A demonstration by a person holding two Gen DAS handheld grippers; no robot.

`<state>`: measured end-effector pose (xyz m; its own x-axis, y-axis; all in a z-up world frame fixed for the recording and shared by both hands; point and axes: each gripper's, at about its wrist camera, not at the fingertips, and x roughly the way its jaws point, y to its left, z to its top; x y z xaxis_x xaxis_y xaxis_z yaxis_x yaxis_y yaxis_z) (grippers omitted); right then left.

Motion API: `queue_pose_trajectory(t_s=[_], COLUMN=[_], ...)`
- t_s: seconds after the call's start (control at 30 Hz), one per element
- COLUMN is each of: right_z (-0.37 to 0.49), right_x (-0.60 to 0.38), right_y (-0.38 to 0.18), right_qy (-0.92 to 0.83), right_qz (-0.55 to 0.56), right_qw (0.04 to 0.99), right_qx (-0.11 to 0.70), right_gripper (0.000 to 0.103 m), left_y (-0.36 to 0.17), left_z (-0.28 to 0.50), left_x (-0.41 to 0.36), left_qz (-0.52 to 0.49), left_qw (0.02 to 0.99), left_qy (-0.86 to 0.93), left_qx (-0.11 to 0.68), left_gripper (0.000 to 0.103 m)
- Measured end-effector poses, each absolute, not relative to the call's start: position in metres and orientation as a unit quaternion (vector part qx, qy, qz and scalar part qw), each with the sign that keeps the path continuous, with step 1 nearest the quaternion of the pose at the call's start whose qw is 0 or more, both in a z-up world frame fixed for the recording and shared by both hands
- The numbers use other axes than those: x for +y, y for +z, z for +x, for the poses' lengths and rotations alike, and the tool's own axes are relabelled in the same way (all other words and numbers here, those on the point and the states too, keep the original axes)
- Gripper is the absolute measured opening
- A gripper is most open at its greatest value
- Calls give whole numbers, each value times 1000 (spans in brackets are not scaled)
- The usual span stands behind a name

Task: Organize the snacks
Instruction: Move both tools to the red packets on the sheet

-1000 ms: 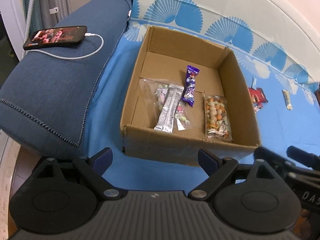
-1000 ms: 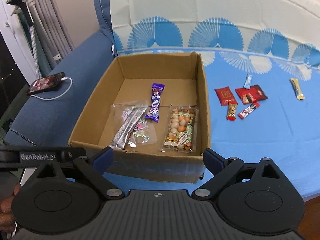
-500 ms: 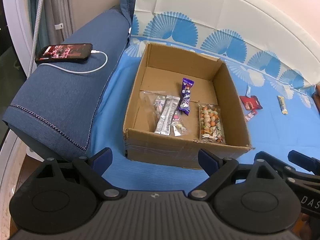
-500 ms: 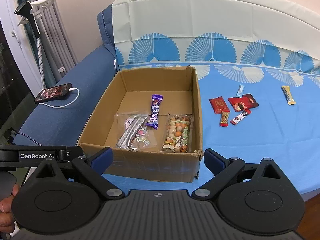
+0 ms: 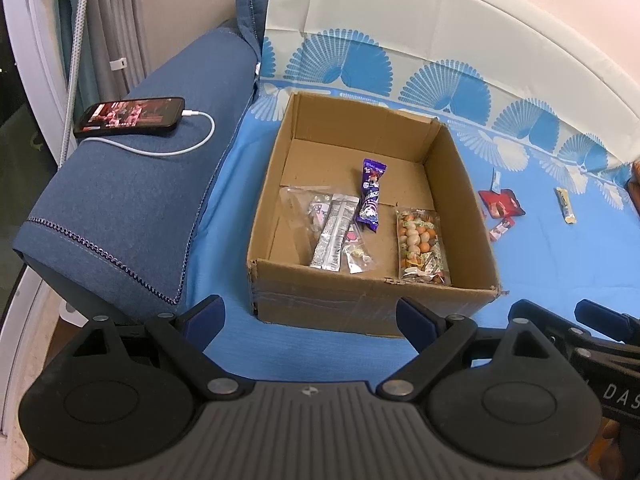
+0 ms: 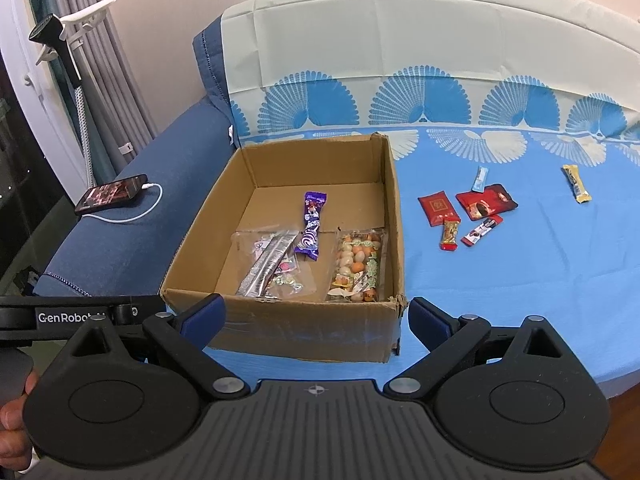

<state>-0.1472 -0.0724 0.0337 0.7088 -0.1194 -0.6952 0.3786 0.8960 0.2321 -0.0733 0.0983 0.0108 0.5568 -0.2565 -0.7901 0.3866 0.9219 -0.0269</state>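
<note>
Both grippers gape empty above blue cloth beside sofa arm.

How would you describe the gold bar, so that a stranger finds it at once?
Start from the cardboard box on the blue cloth and look to its right, past the cluster of red packets. The gold bar lies alone beyond them, farthest from the box. It is the only gold wrapper, and nothing touches it.

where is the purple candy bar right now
In both wrist views, the purple candy bar lies flat on the floor of the cardboard box, between the silver packet and the bag of mixed nuts.
</note>
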Motion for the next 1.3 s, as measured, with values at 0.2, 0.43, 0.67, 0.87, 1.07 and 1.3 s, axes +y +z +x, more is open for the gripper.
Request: queue_pose_trajectory(t_s=[0.2, 0.43, 0.67, 0.87, 1.07, 1.3], right_z=[-152, -172, -204, -218, -191, -136], right_x=[-84, -120, -191, -257, -338, -446], right_y=[31, 25, 10, -14, -55, -124], right_qy=[-145, -178, -260, -319, -329, -277], right_qz=[200, 234, 267, 283, 274, 391], right_qw=[906, 899, 875, 851, 849, 827], right_qx=[345, 325, 309, 307, 309, 293], right_gripper=[98, 98, 99, 99, 100, 100], left_y=[14, 27, 37, 16, -36, -105], left_z=[-72, -65, -50, -30, 20, 79], left_x=[85, 36, -61, -172, -264, -342], left_qz=[85, 109, 128, 179, 200, 216], left_qw=[879, 871, 839, 809, 775, 762], left_qy=[-183, -207, -280, -310, -292, -259], left_qx=[431, 431, 448, 466, 524, 553], left_gripper=[95, 95, 95, 95, 95, 95])
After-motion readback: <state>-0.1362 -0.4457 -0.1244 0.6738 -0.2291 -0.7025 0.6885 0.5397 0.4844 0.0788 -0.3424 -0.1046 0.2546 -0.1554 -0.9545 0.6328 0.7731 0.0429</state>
